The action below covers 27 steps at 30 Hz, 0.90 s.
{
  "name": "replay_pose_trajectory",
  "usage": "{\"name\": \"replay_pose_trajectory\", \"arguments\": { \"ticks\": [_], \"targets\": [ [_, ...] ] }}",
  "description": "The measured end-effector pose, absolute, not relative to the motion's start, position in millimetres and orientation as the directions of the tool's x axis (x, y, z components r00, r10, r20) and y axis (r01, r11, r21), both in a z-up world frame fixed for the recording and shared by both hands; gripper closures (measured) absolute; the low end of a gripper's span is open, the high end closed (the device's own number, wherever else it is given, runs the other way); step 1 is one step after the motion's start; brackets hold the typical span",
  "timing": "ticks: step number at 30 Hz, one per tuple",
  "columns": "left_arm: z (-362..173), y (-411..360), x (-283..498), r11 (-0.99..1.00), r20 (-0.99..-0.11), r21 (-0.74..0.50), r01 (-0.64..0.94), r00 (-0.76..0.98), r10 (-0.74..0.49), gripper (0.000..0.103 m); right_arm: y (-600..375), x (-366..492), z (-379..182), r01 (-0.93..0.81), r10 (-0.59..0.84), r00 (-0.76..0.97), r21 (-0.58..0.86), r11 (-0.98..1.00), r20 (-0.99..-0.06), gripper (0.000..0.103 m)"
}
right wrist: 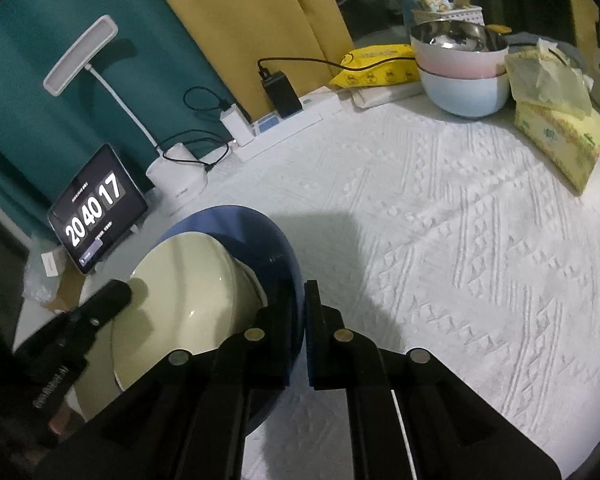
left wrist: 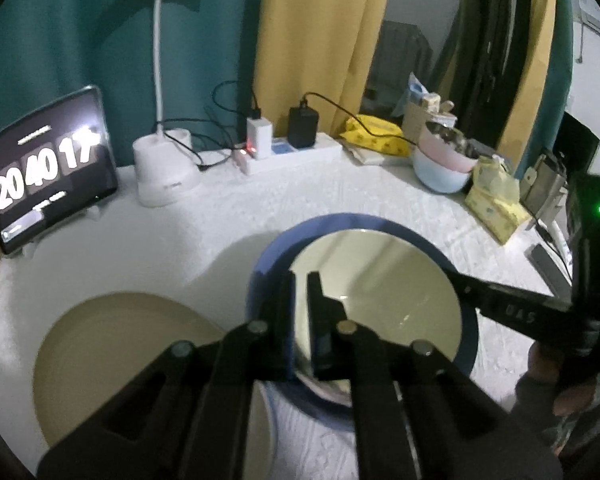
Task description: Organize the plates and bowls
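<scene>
While both my claws pinch the blue plate [left wrist: 268, 264] with its cream plate [left wrist: 380, 292] stacked inside, left gripper [left wrist: 300, 316] and right gripper [right wrist: 299, 320] nearly shut on opposite rims, I'd keep it level toward the beige plate [left wrist: 112, 356] on the tablecloth [right wrist: 440, 240].

A home room: curtains [left wrist: 320, 40], desk lamp [left wrist: 162, 80], clock tablet [left wrist: 48, 168], tissue pack [right wrist: 560, 136] on a cloth-covered table [right wrist: 460, 260].

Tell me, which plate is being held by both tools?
The blue plate carrying the cream one; each tool grips its rim. The tan plate lies alone, untouched.
</scene>
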<state>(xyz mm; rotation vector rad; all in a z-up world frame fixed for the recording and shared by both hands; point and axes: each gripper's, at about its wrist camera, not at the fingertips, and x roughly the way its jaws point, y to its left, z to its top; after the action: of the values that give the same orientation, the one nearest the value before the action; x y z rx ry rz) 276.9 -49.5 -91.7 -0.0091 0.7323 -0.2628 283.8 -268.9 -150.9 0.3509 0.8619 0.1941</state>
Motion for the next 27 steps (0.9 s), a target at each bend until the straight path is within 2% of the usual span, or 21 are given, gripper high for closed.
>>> {"name": "replay_pose_trajectory", "arguments": {
  "ticks": [4,6,9,18,22,27],
  "targets": [
    [-88,-30,272,0.984,-0.645,-0.107,0.145,0.743,-0.179,0.088,-272,282,-154,-0.026,0.285,0.639,0.35,0.936,-0.715,0.096],
    [-94,-25,275,0.985,-0.665,-0.116,0.128,0.727,-0.172,0.088,-275,280,-157,-0.017,0.283,0.635,0.353,0.936,-0.719,0.096],
    [-105,-26,277,0.978,-0.69,-0.158,0.135,0.694,-0.207,0.088,-279,277,-159,-0.016,0.281,0.631,0.351,0.936,-0.723,0.096],
    [-95,-26,268,0.974,-0.664,-0.194,0.114,0.716,-0.216,0.088,-283,272,-161,-0.017,0.293,0.622,0.362,0.932,-0.726,0.095],
    [-91,-34,264,0.979,-0.655,-0.16,0.125,0.729,-0.2,0.088,-283,272,-161,-0.014,0.293,0.621,0.364,0.931,-0.727,0.095],
    [-84,-29,262,0.976,-0.649,-0.182,0.123,0.73,-0.213,0.087,-284,273,-160,-0.015,0.3,0.619,0.371,0.929,-0.726,0.095]
  ]
}}
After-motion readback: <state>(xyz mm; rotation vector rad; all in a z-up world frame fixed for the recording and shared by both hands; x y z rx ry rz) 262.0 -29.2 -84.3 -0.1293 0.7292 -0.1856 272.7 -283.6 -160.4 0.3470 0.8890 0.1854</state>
